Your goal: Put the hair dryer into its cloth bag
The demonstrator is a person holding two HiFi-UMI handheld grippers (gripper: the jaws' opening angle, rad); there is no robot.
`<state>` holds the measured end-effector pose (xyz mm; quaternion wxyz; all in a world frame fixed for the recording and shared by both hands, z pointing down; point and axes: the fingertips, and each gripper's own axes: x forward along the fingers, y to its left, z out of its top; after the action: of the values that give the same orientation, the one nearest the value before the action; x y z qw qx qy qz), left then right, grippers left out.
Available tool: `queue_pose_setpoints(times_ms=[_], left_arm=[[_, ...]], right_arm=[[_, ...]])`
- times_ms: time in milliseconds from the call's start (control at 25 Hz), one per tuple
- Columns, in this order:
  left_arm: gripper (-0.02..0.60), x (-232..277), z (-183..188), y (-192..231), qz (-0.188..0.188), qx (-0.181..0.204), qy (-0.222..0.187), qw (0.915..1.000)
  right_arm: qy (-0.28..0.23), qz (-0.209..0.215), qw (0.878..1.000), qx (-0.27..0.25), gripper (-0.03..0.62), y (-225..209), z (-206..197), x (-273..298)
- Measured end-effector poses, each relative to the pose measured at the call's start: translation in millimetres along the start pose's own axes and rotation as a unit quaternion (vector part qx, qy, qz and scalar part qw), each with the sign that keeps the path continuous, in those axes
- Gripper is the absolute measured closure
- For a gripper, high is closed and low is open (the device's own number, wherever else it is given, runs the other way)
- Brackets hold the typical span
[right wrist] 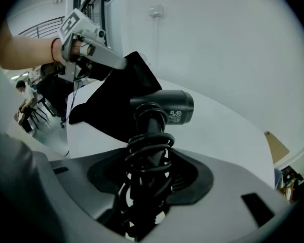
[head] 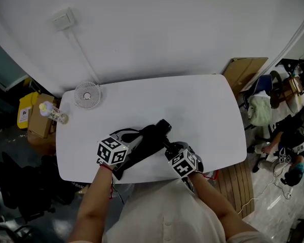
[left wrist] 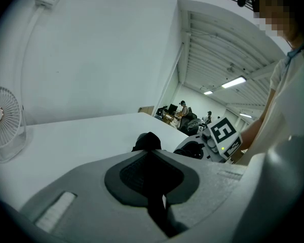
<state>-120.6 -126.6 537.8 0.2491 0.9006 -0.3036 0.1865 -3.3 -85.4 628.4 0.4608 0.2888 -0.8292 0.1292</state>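
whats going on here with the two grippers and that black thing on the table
A person is bagging a hair dryer using two handheld grippers. The left gripper is shut on an edge of the black cloth bag and holds that edge up above the white table. The right gripper grips the hair dryer by its cord-wrapped handle, right beside the bag. The dryer is not yet inside.

Grey left gripper (right wrist: pixel 122 63), pale shirt (head: pixel 162 211), perhaps red wristband (right wrist: pixel 53 49)
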Motion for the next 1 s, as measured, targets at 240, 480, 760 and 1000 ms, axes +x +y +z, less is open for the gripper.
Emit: queue_pose_setpoints(times_ms=[240,480,760,1000], left_arm=[[0.561,3.1,1.9,5.3,-0.001,-0.020,-0.009,0.9998],[0.561,5.4,2.6,6.8,-0.003,-0.031,-0.012,0.9994],[0.561,9.3,0.0,0.9,-0.019,-0.006,0.008,0.9998],[0.561,12.3,-4.9,-23.1,-0.071,0.038,0.037,0.9960]], right_arm=[[-0.004,0.005,0.997,-0.081,0.367,10.2,-0.3,-6.7],[-0.012,0.027,0.991,-0.134,0.367,15.9,0.2,-10.0],[-0.008,0.090,0.976,-0.200,0.367,20.8,-3.4,-10.9],[0.014,0.143,0.956,-0.256,0.367,19.0,-6.4,-13.7]])
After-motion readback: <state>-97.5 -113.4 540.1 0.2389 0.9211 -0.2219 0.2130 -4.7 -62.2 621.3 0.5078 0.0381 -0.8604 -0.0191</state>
